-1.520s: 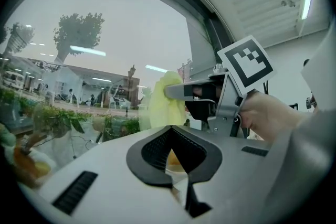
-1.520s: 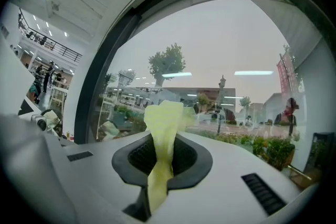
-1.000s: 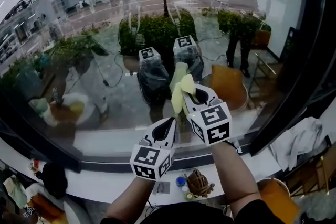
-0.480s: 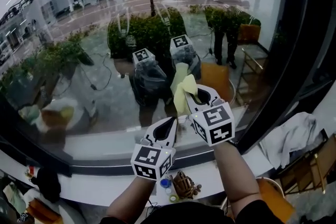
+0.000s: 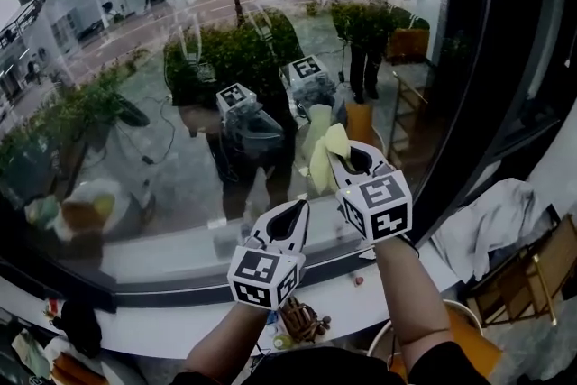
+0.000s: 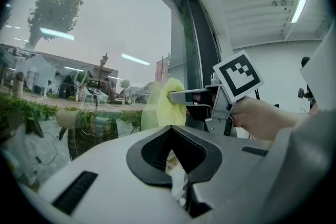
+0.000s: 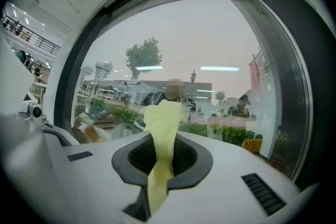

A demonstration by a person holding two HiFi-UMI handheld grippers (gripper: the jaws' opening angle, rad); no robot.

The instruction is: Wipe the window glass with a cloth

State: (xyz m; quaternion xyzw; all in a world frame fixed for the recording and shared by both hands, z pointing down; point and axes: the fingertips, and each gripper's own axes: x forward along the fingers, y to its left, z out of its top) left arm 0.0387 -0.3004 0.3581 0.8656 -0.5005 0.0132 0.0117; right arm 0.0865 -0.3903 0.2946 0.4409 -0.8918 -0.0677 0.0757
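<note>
The window glass [image 5: 180, 86] fills the head view, mirroring both grippers. My right gripper [image 5: 335, 154] is raised toward the pane, shut on a yellow cloth [image 5: 322, 149] whose upper end meets its own reflection on the glass. In the right gripper view the cloth [image 7: 160, 136] stands up from between the closed jaws of that gripper [image 7: 160, 165]. My left gripper [image 5: 293, 214] hangs lower and to the left, shut and empty, off the glass. Its own view shows its empty jaws [image 6: 170, 157], with the cloth [image 6: 164, 102] against the glass above.
A thick black window frame [image 5: 469, 95] runs up the right side, close to the right gripper. A white sill [image 5: 162, 325] lies under the pane. A pale garment [image 5: 491, 225] is draped at the right, and small items [image 5: 297, 320] sit below the sill.
Both grippers and the cloth have shifted rightward along the pane, nearer the black frame. The cloth stays clamped in the right gripper, and the left stays shut.
</note>
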